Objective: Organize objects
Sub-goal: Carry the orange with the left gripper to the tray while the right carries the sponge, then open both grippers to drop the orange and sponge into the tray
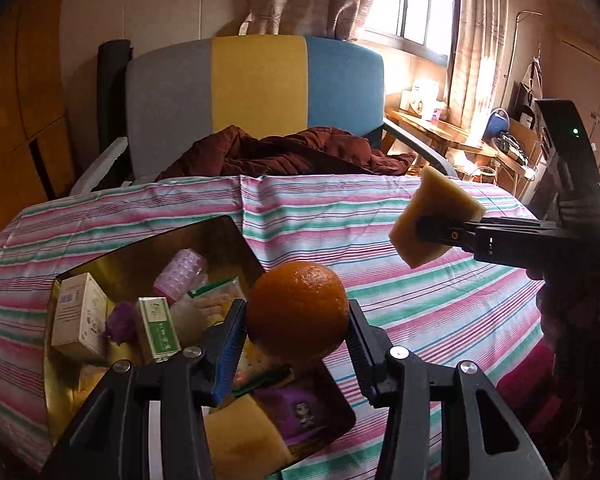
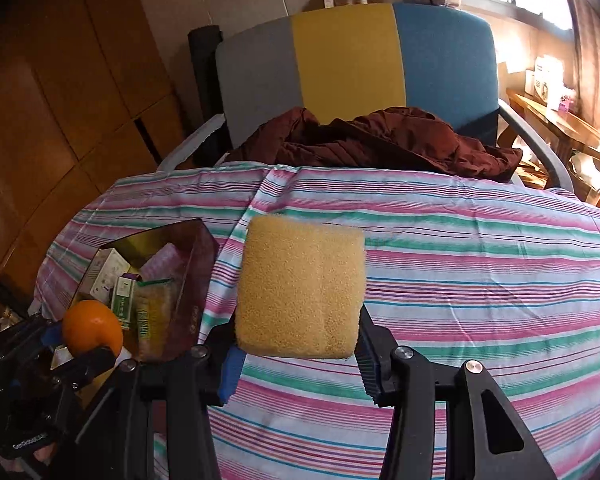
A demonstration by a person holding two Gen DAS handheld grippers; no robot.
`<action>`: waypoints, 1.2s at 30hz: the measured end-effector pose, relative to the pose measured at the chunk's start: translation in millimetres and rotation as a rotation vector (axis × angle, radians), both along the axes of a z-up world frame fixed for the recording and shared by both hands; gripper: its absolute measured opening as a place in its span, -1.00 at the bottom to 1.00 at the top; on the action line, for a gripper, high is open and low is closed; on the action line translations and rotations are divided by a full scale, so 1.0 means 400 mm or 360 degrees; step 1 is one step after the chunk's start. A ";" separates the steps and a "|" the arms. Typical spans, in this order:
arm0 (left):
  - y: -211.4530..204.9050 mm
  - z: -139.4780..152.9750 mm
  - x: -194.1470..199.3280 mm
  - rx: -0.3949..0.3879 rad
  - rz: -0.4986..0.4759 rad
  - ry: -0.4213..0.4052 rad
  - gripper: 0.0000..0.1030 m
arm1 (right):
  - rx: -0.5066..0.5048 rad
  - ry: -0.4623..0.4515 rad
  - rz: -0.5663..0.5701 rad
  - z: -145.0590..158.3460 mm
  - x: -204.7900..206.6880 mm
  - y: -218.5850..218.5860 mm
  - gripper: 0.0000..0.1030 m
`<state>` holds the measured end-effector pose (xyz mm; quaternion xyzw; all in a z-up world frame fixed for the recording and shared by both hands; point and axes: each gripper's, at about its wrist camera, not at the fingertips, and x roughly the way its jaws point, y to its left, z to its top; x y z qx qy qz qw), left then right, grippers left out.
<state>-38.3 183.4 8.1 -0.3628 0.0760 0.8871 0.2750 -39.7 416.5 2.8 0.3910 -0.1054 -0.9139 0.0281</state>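
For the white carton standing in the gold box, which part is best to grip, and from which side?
Grip the white carton by its upper end, coming from above. It stands tilted against the gold box wall, its top free, while the green-and-white carton crowds its lower side.

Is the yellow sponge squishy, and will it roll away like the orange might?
Probably squishy: the sponge looks porous, pinched in the right gripper. It's blocky with flat sides, so it likely won't roll. The round orange probably would.

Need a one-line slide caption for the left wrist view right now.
Left gripper holds an orange above the filled box; right gripper carries a yellow sponge over the striped cloth.
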 end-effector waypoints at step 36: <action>-0.440 -0.035 -0.073 0.0216 0.0510 -0.0106 -0.06 | 0.0058 -0.0143 0.0510 -0.026 -0.081 -0.490 -0.03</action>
